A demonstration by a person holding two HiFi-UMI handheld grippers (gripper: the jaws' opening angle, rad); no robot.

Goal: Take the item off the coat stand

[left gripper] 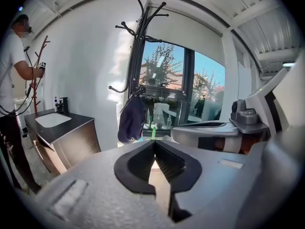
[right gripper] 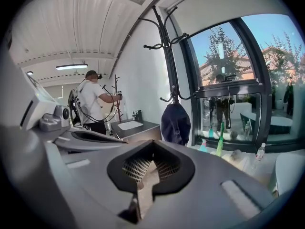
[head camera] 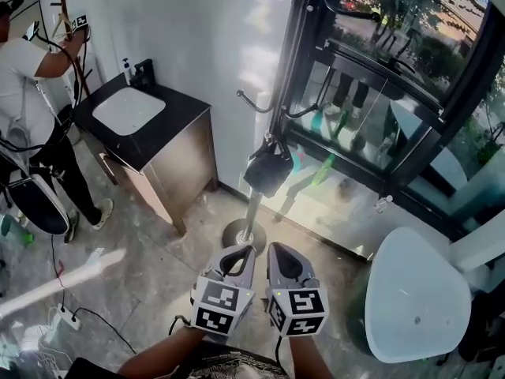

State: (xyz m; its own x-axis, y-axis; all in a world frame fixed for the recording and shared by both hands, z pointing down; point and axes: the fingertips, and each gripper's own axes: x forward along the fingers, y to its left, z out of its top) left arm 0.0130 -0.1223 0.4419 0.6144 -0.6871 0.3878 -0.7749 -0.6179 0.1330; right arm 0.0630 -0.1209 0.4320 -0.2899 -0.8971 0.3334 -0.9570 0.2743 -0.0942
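Observation:
A black coat stand (head camera: 278, 109) rises by the window, its round base (head camera: 245, 234) on the floor ahead of me. A dark navy bag (head camera: 268, 170) hangs from one of its lower hooks. The left gripper view shows the bag (left gripper: 131, 119) left of centre on the stand (left gripper: 138, 46). In the right gripper view the bag (right gripper: 175, 123) hangs just above the jaws on the stand (right gripper: 167, 56). My left gripper (head camera: 235, 260) and right gripper (head camera: 284, 260) sit side by side low in the head view, well short of the stand. Both are shut with nothing in them.
A dark vanity with a white sink (head camera: 130, 109) stands to the left of the stand. A person (head camera: 24, 93) works at a second, wooden stand at the far left. A white round table (head camera: 417, 290) is at the right. Bottles line the window sill (right gripper: 220, 136), and a cable with a power strip (head camera: 67, 316) lies on the floor.

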